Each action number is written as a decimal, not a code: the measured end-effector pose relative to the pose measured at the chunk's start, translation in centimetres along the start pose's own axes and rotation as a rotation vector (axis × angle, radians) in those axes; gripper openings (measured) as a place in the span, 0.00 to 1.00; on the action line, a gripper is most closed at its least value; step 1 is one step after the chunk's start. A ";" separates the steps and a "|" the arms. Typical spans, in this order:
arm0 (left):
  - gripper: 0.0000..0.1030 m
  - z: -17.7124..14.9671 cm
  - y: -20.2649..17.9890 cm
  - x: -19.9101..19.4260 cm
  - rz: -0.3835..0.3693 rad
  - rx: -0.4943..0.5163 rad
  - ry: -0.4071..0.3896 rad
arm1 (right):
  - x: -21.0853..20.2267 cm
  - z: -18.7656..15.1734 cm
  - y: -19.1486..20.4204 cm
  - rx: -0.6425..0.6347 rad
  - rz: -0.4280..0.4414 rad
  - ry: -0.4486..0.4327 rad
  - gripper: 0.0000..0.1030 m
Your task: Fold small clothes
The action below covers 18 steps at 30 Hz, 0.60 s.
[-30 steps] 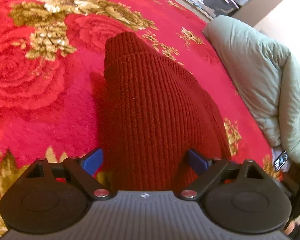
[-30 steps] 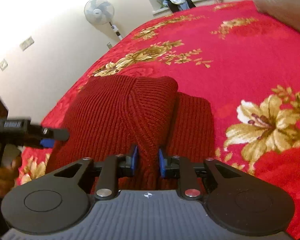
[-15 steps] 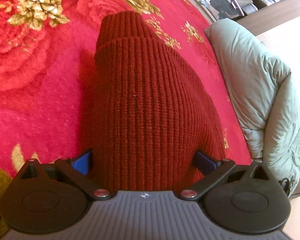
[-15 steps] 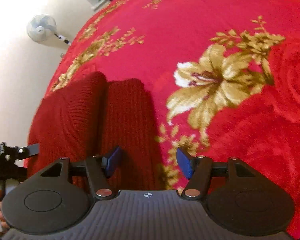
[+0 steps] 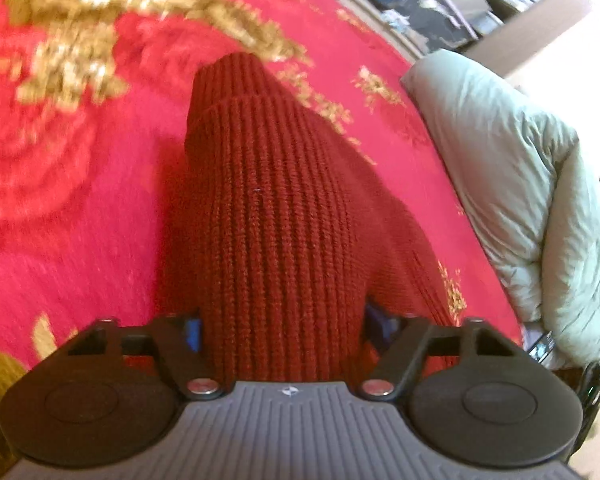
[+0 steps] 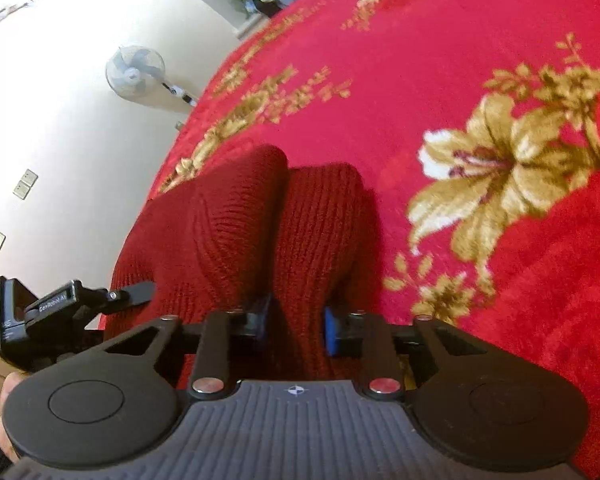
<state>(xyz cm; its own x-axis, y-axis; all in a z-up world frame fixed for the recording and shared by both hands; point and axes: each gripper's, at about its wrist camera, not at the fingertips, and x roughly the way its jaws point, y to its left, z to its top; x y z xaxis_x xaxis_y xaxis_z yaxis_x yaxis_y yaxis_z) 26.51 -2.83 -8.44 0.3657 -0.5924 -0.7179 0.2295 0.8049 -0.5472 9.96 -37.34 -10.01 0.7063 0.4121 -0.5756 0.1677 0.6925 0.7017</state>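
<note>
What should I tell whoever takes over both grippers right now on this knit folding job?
Left gripper: jaws closing around a wide fold of the dark red knit garment; the pads look pressed on it.
Right gripper: jaws closing on a narrower bunch at the garment's near edge.
The garment lies partly folded, in two humps, on the red floral blanket.
Left to do: finish and flatten the fold, then release. Whether more clothes wait is not visible.

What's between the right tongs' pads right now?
A bunched fold of the dark red knit garment lies between the closing right tongs, seen in the right wrist view.
</note>
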 end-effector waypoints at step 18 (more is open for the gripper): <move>0.66 6.2 0.8 -7.8 0.074 0.168 -0.338 | 6.0 3.1 11.3 -0.283 -0.013 -0.243 0.10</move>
<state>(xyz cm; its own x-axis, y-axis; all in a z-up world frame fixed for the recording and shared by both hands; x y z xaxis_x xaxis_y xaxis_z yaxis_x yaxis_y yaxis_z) 29.48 2.66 -0.64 0.6568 -0.5104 -0.5550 0.3262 0.8560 -0.4011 18.27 -28.87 -4.22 0.8537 0.2733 -0.4432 0.0048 0.8470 0.5315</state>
